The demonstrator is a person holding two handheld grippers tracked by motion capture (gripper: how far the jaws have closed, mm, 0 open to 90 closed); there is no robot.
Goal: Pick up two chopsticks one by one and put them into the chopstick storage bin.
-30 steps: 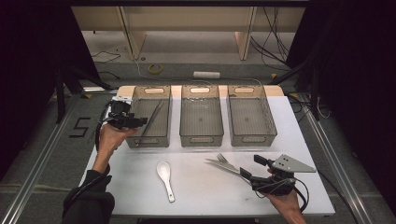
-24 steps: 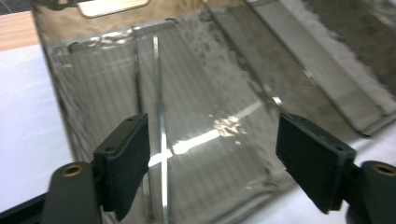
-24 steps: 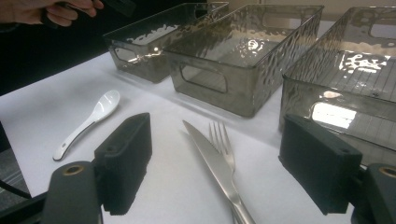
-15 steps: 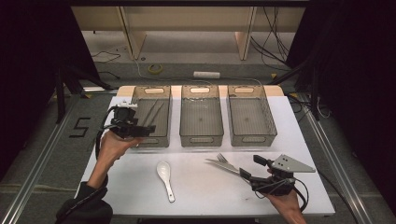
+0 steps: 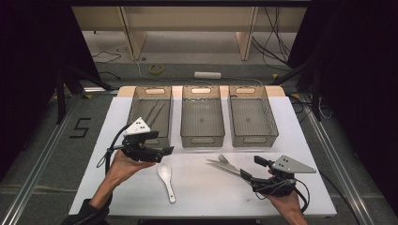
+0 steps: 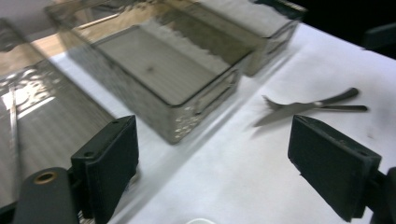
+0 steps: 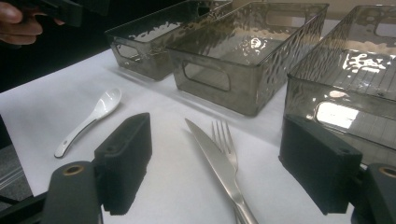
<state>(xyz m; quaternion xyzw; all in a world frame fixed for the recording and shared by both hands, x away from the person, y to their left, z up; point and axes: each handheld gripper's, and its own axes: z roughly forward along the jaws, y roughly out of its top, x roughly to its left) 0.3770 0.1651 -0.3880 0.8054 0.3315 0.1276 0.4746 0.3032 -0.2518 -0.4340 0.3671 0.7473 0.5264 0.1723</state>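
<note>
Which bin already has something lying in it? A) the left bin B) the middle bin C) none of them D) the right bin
A: in the high view two thin sticks, probably chopsticks, lie in the left bin, while the middle bin and the right bin show bare floors; the spoon, knife and fork lie on the table.

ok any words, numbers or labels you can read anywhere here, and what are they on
"5": a black numeral marked on the grey floor left of the table.
Nothing else is readable: the three bins, spoon, knife, fork and grippers carry no legible lettering.
</note>
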